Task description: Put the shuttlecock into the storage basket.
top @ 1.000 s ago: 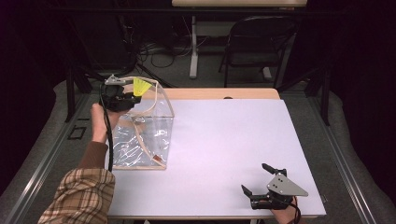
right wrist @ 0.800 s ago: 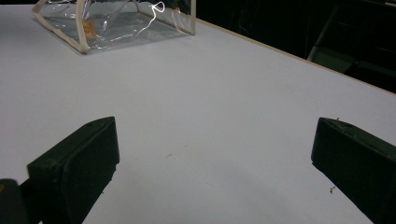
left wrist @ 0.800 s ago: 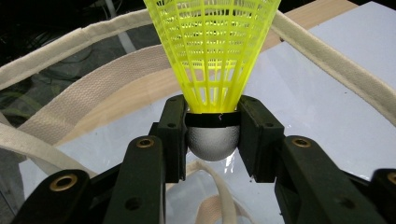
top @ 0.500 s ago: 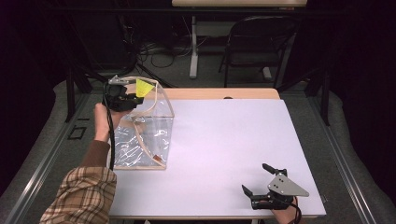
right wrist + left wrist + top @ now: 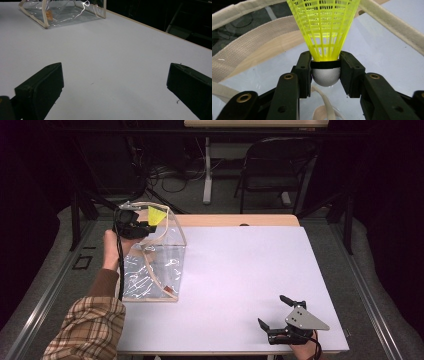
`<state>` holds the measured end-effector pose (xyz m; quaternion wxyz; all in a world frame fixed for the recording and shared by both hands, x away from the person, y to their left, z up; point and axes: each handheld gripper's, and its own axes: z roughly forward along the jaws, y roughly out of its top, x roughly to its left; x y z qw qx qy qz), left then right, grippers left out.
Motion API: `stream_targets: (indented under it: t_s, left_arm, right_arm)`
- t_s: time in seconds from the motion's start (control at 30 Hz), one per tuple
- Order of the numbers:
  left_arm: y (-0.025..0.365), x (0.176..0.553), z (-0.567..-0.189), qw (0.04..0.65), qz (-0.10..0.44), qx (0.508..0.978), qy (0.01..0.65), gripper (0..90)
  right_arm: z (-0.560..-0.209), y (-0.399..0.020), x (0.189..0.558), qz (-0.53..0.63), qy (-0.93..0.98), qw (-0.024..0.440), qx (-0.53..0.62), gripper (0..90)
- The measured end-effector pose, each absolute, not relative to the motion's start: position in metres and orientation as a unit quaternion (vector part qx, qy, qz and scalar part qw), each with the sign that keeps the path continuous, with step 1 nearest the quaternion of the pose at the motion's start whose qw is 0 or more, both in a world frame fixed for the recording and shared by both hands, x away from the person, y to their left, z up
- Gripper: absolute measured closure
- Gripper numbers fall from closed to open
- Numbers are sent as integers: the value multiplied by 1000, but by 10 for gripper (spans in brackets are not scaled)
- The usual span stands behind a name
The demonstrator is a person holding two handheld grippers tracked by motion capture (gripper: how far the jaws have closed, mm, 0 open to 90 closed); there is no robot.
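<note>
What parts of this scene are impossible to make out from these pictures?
- Top of the yellow shuttlecock: cut off by the upper edge of the left gripper view.
- Small orange tag on the clear bag: too small and blurred to read in the right gripper view.
- Right hand: mostly cut off by the bottom edge of the high view, behind the right gripper.
- Room beyond the table: too dark.

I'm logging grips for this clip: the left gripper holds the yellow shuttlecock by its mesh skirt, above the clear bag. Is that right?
Not quite. The left gripper holds the yellow shuttlecock by its white cork base, not its mesh skirt, as the left gripper view shows: the jaws clamp either side of the cork. The rest stands: it is above the clear bag.
</note>
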<state>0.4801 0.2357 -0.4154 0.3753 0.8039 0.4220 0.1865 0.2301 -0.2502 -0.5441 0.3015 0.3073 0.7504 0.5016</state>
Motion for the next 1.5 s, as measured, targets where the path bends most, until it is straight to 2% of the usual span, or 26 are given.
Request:
stream_targets:
  t_s: [0.17,0.2,0.23,0.27,0.3,0.33,0.37,0.4,0.43,0.5,0.57,0.9,1.5]
  left_arm:
    - [234,484,-419,368,175,812,418,568]
    - [234,485,-419,367,174,811,421,520]
    - [235,485,-419,366,175,809,425,405]
    - [236,485,-419,368,174,807,428,357]
    - [237,485,-419,370,171,805,431,357]
    - [239,485,-419,368,173,803,435,307]
    - [241,484,-418,368,174,802,437,218]
    - [243,483,-417,373,176,799,438,218]
    - [246,480,-414,379,179,795,439,158]
    - [249,478,-412,381,180,794,439,148]
    - [250,474,-409,381,186,793,438,76]
    - [266,452,-396,384,209,789,431,3]
    - [277,417,-389,388,233,790,414,1]
  right_arm:
    - [-544,-250,230,501,751,302,307,3]
    - [-544,-250,230,501,751,301,307,3]
    - [-544,-250,230,501,751,302,307,3]
    - [-544,-250,230,501,751,301,307,3]
    - [-544,-250,230,501,751,301,307,3]
    - [-544,-250,230,501,751,301,307,3]
    - [-544,-250,231,501,751,302,307,3]
    - [-544,-250,231,501,751,302,307,3]
    - [-544,-250,231,500,752,301,307,3]
    - [-544,-250,231,500,751,301,307,3]
    - [-544,-250,231,501,751,301,307,3]
    - [-544,-249,231,500,752,301,307,3]
    - [-544,-249,231,499,752,302,306,3]
